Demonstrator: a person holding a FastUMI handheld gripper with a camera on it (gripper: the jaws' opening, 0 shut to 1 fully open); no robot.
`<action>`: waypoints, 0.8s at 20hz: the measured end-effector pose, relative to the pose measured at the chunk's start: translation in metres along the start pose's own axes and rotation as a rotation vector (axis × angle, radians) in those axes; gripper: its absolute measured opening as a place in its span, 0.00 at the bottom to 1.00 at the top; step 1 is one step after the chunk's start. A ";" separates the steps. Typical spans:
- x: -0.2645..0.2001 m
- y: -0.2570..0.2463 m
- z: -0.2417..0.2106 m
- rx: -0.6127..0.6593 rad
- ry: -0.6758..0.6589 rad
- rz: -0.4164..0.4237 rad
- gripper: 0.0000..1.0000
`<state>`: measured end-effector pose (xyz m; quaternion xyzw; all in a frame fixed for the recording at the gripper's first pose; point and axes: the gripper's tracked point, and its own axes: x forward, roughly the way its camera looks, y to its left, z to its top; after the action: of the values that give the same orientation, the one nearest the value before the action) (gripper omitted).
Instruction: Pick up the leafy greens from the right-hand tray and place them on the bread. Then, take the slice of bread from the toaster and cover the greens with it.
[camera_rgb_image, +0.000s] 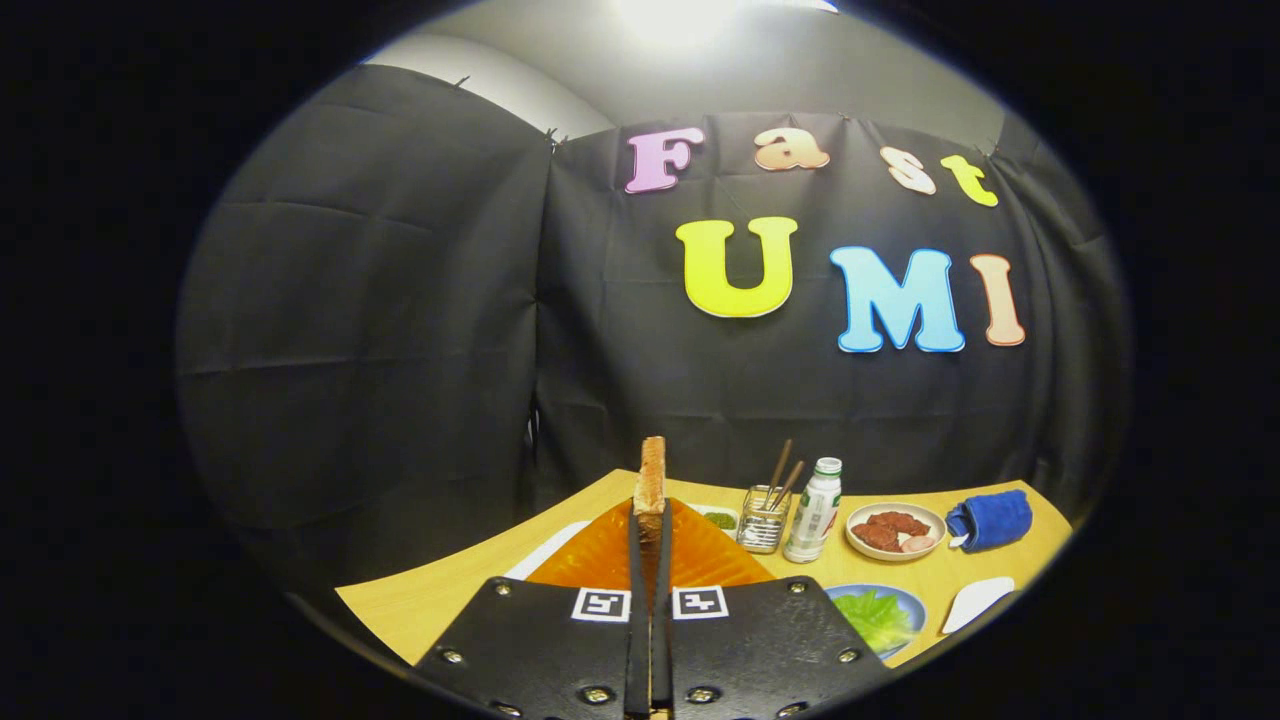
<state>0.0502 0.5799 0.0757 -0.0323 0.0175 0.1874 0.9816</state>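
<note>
A toasted slice of bread (652, 478) stands upright and edge-on between my fingers, held up over the table. My gripper (650, 520) is shut on its lower part, the fingers pressing both faces. Under and just beyond the fingers spreads an orange surface (700, 560); I cannot tell what it is. To the right of the fingers, a blue plate (905, 600) holds leafy greens (872, 618). The gripper body hides whatever lies directly below.
Beyond the fingers to the right stand a glass jar with chopsticks (764, 520) and a white bottle (814, 512), with a small dish (718, 518) beside them. Farther right are a plate of meat (895, 530), a blue cloth (990, 520) and a white object (975, 602). A white edge (545, 550) shows left of the orange surface.
</note>
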 end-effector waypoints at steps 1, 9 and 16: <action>-0.004 -0.008 0.001 0.000 -0.008 -0.004 0.01; -0.030 -0.076 -0.022 -0.013 0.008 -0.056 0.01; -0.038 -0.132 -0.060 0.055 0.062 -0.142 0.01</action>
<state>0.0624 0.4397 0.0250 -0.0124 0.0506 0.1156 0.9919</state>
